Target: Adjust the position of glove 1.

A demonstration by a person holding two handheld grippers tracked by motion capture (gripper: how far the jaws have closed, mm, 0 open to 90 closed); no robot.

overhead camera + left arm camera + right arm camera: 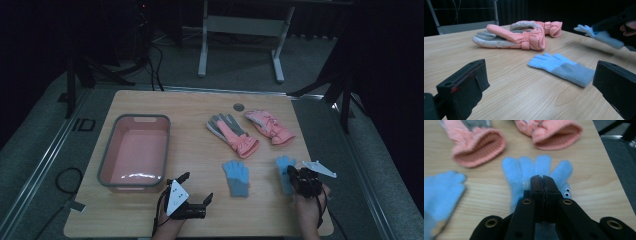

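— Blue knit glove (285, 172) lies near the worktop's (200, 107) right edge, fingers pointing away from the person, long axis front to back?

— Yes; the right gripper (295, 176) is clamped on its palm. The right gripper view shows two small eyes on it.

— Room around?

— Bare wood beyond the other blue glove (236, 178). The left gripper (195, 187) gapes wide, empty, near the pink bin (135, 150).

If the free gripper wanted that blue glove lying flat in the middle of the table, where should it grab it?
Probably at the grey-blue cuff of the blue glove. It lies flat with its cuff nearest the left gripper, whose jaws stand open, and its fingers pointing away. Coming in low from the person's side, pinching the cuff's thick edge, looks easier than catching the thin splayed fingers.
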